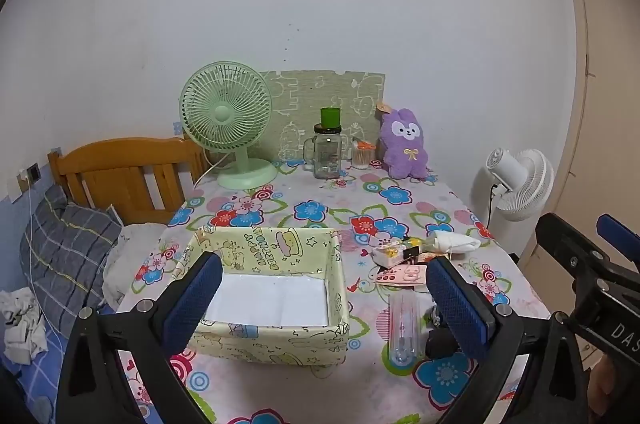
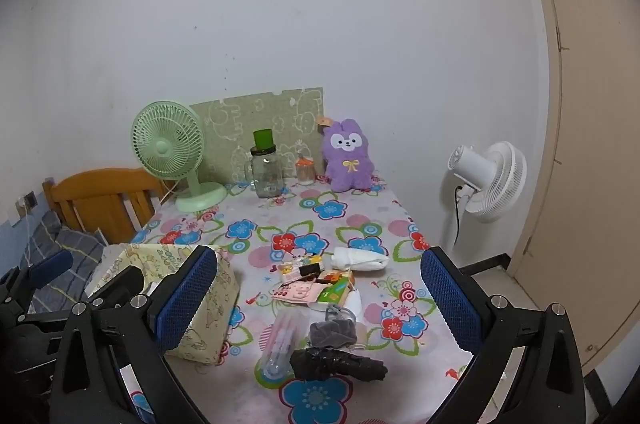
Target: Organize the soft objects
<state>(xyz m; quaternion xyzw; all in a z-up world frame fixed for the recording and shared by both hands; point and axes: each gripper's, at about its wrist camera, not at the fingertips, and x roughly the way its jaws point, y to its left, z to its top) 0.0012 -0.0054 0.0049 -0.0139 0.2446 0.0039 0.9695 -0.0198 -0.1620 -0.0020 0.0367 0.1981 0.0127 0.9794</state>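
I've got both grippers, left gripper [image 1: 322,294] & right gripper [image 2: 318,298], fingers wide, empty. Pale-yellow cartoon-print fabric box [image 1: 336,266] sits open for the white rolled cloth [image 2: 360,259], prob socks.

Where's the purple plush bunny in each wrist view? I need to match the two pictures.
Left wrist: purple plush bunny stands right of centre, at the table's far edge against the wall.
Right wrist: purple plush bunny is just right of centre, same far edge.
Shared landmark: glass jar with green lid, to its left.
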